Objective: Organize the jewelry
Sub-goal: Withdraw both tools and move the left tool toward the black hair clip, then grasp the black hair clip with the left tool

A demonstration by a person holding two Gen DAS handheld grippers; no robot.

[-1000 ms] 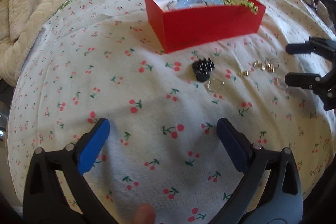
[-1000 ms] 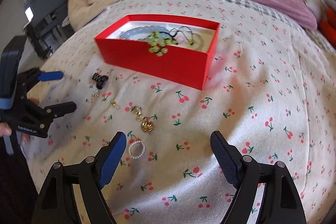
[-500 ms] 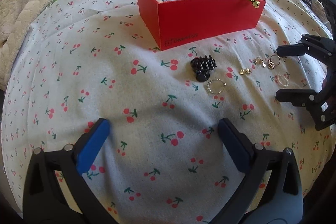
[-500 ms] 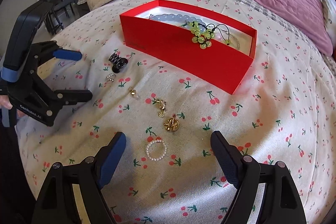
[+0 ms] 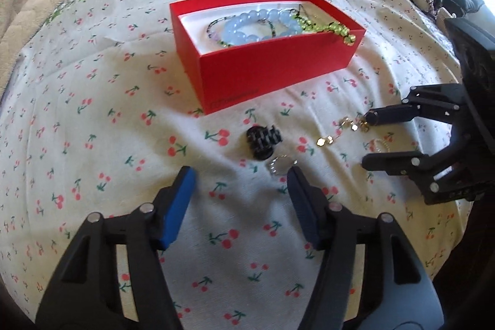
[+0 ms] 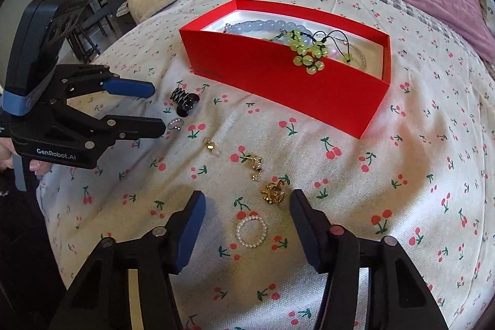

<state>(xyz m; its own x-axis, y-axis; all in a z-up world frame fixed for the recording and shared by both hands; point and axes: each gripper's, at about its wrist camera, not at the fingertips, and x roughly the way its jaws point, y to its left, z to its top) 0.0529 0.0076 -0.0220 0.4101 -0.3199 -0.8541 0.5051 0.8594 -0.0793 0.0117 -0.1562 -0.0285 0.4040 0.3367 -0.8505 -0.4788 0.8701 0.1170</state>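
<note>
Closing left tongs (image 5: 239,177), nothing gripped | right tongs (image 6: 247,200) closing around pearl ring (image 6: 252,229), not touching

Bright daylight; soft shadows (fisheye-bent, dark edges)

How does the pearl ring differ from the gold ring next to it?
The pearl ring is a plain loop of small white beads lying flat; the gold ring is chunky, ornate metal, sitting tilted. The pearl ring lies between the closing right gripper's fingers; the gold ring sits just beyond them. Both rest loose on the sheet, outside the red box.
</note>
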